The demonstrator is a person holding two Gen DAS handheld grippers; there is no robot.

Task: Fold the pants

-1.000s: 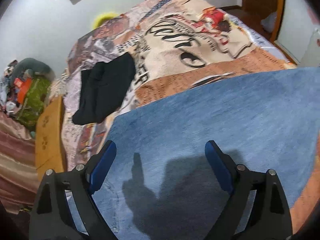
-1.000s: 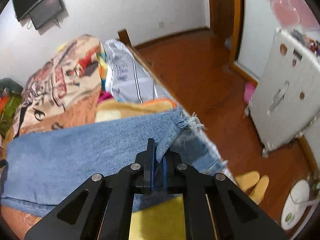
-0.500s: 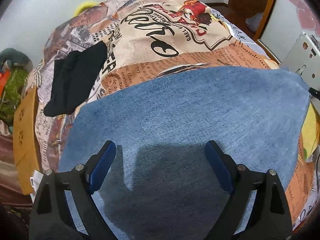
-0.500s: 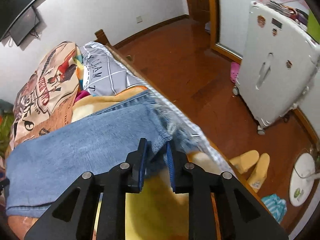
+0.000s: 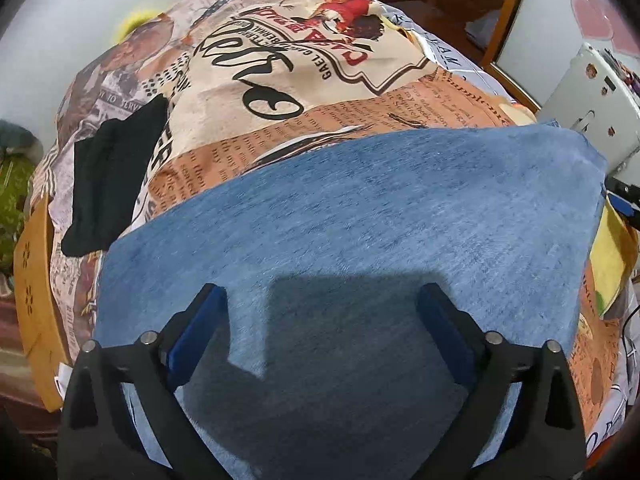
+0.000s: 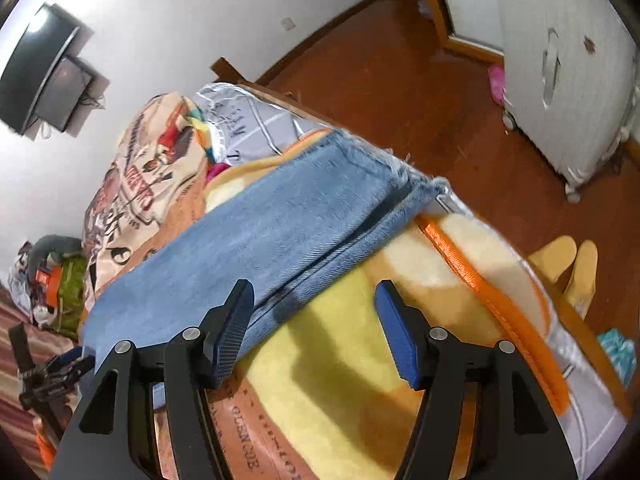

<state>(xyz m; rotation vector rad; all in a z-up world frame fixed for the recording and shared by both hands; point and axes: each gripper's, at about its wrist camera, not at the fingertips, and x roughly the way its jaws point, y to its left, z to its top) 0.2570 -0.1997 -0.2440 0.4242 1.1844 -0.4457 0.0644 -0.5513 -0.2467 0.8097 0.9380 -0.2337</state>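
The jeans [image 5: 360,220] are spread flat beneath and ahead of the left gripper [image 5: 322,320], whose jaws are held wide apart. The right gripper [image 6: 314,312] is held spread and empty, with the frayed hems [image 6: 416,184] lying ahead of its left finger.

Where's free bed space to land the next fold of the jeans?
Printed blanket beyond the jeans, right of the black garment, is bare. Yellow blanket beside the hem is bare under the open right tool. Left edge crowded.
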